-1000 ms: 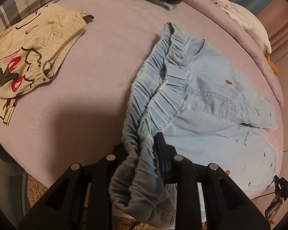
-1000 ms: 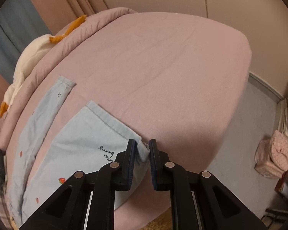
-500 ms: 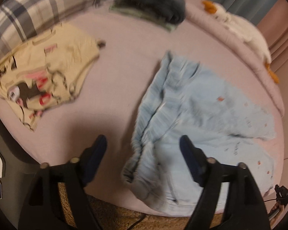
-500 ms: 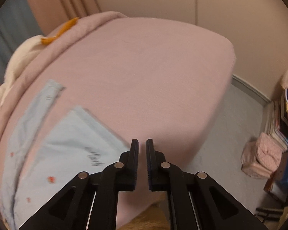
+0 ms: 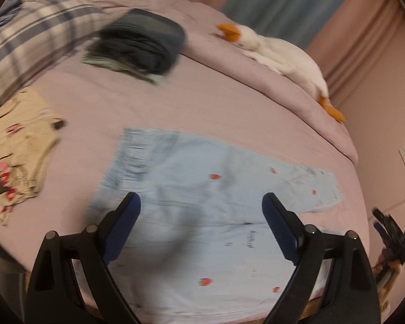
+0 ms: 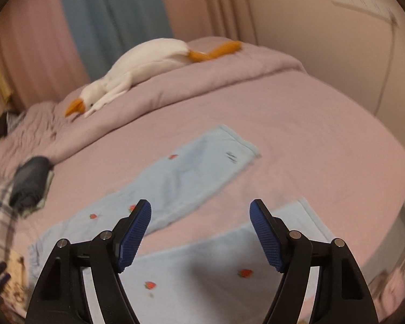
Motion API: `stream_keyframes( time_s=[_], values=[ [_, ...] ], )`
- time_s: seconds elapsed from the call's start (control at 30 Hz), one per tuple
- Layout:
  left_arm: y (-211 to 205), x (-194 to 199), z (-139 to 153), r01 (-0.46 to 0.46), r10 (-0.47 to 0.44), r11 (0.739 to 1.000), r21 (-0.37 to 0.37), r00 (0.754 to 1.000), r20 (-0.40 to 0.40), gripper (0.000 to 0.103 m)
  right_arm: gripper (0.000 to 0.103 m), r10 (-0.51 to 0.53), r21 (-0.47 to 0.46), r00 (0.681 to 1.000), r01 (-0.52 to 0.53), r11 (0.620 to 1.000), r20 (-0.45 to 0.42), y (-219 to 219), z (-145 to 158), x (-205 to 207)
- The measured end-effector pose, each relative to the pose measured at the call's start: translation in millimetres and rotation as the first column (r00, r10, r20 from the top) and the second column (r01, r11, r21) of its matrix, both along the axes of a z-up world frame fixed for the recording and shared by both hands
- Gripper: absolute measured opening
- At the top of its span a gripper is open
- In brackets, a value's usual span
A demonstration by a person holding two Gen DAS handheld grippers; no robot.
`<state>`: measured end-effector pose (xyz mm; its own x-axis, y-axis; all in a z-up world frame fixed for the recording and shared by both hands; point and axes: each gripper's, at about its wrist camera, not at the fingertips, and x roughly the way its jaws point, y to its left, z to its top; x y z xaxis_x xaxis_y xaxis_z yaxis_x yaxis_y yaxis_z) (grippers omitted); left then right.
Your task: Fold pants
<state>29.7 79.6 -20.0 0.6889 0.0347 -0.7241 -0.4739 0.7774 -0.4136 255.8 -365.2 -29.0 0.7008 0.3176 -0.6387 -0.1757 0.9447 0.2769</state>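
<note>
Hovering over the pale-blue pants (image 5: 202, 216) spread flat on the bed (image 5: 202, 102) — ready for folding — left gripper (image 5: 201, 216) and right gripper (image 6: 199, 232) have just been opening, jaws wide and empty.

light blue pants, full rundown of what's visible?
The pants are light blue, denim-like, with small red strawberry prints, dark script on one leg and a gathered elastic waistband. They lie spread flat on the pink bed, unfolded, legs apart in a V in the right view. Neither open claw touches them.
</note>
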Motion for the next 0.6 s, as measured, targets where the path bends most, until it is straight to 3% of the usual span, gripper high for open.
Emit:
stream_keyframes(
  time_s=[0.27, 0.43, 0.6],
  values=[
    [-20.0, 41.1, -4.9, 0.049, -0.049, 0.999, 0.012, 0.999, -0.011, 0.093, 0.075, 0.097, 0.018, 0.995, -0.097, 0.995, -0.008, 49.0, 11.3, 11.5],
    [-16.0, 55.0, -16.7, 0.014, -0.014, 1.000, -0.026, 1.000, -0.016, 0.093, 0.075, 0.214, 0.148, 0.973, -0.200, 0.969, -0.086, 85.0, 16.3, 41.5],
    [-10.1, 61.6, -33.3, -0.019, 0.015, 0.996, -0.093, 0.999, -0.052, 0.093, 0.075, 0.222, 0.161, 0.959, -0.194, 0.968, -0.176, 128.6, 6.2, 94.6]
  ],
)
